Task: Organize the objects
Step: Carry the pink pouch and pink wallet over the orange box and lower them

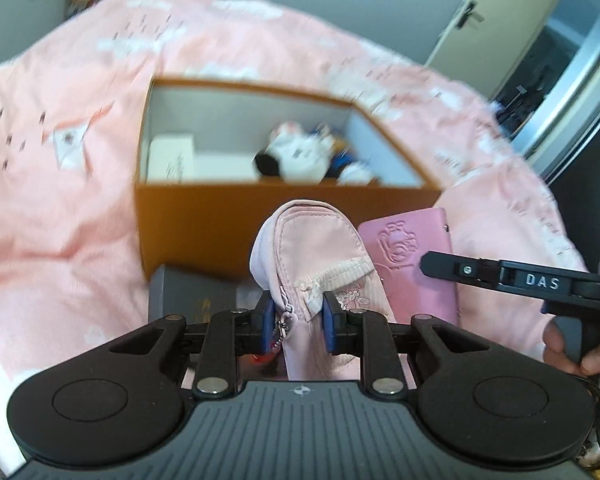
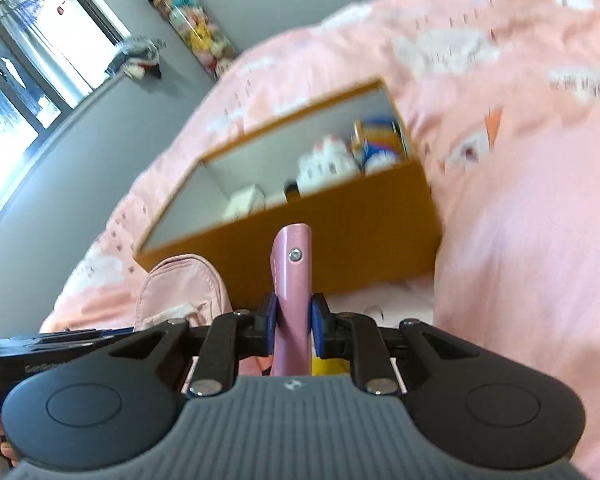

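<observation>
While both grippers hang above a bed spread with a pink patterned quilt [image 1: 60, 152], each has something clamped between its blue-padded fingers. The left gripper [image 1: 296, 322] has its fingers clenched on a pale pink zip pouch [image 1: 312, 248], gripped near the zip end, with the pouch's rounded far end pointing toward the box; the metal zip pull hangs just beside the left pad. The right gripper [image 2: 294, 328] has its fingers pressed against the two faces of a slim pink case [image 2: 290, 276], held edge-on, a small screw or stud showing near its upper end. In the left wrist view that same pink case [image 1: 408, 264] shows its flat face, embossed with a cartoon figure, just right of the pouch, with the right gripper's black finger reaching in from the right and a hand [image 1: 568, 352] on its handle.

Beyond both held things sits an open orange box [image 1: 204, 224] with a pale inside, resting on the quilt. Inside it lie a white carton [image 1: 172, 160] at the left end, a white and black plush toy [image 1: 296, 156] and something blue and yellow [image 2: 380, 140] at the right end; motion blur hides their detail. A dark grey box [image 1: 188, 292] lies on the bed just in front of the orange box, below the pouch. A clear tube of soft toys [image 2: 196, 28] leans against the grey wall behind the bed.
</observation>
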Tool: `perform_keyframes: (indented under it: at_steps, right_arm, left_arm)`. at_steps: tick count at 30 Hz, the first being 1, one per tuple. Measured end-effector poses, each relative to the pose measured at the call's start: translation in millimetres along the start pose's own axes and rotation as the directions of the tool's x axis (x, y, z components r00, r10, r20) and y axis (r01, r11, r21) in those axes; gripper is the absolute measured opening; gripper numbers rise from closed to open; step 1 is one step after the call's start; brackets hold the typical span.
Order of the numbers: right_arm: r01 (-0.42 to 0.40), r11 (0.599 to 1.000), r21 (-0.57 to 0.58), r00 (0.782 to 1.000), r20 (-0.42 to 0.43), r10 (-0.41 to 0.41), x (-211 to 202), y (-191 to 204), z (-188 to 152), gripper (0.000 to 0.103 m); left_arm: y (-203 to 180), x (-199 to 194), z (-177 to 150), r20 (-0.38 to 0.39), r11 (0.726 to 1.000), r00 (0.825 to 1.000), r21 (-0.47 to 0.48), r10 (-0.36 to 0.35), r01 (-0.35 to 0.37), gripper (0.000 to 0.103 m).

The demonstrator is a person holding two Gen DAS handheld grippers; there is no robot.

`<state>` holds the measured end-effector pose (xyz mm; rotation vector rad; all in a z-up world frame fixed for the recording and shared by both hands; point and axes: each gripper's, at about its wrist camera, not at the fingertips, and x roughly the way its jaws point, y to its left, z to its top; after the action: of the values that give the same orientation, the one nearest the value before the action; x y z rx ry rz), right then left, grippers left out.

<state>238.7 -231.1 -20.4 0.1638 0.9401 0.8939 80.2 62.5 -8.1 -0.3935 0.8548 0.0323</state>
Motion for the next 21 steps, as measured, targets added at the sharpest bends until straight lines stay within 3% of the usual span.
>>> perform_keyframes:
  at_steps: [8,14,17,21]
  right_arm:
    - [-0.023,0.995,-0.095,0.988,0.147,0.037,-27,51,39,0.019]
    - [-0.017,0.990,-0.140,0.977,0.206,0.046,-15,69,76,0.019]
    - [-0.023,0.993,-0.117,0.983,0.180,0.044,15,70,99,0.019]
    - [-0.044,0.998,-0.049,0.997,0.063,0.047,79,63,122,0.019]
  left_arm:
    - [-12,-31,48,0.121,0.997,0.991,0.047,-0.058,0.053,0.026]
    - [-1,-31,101,0.155,0.998,0.988,0.068,-0.013,0.003,0.026]
    - [11,-21,126,0.160,0.995,0.986,0.077,0.050,-0.063,0.026]
    - [33,9,151,0.092,0.991,0.991,0.084,0.094,-0.102,0.026]
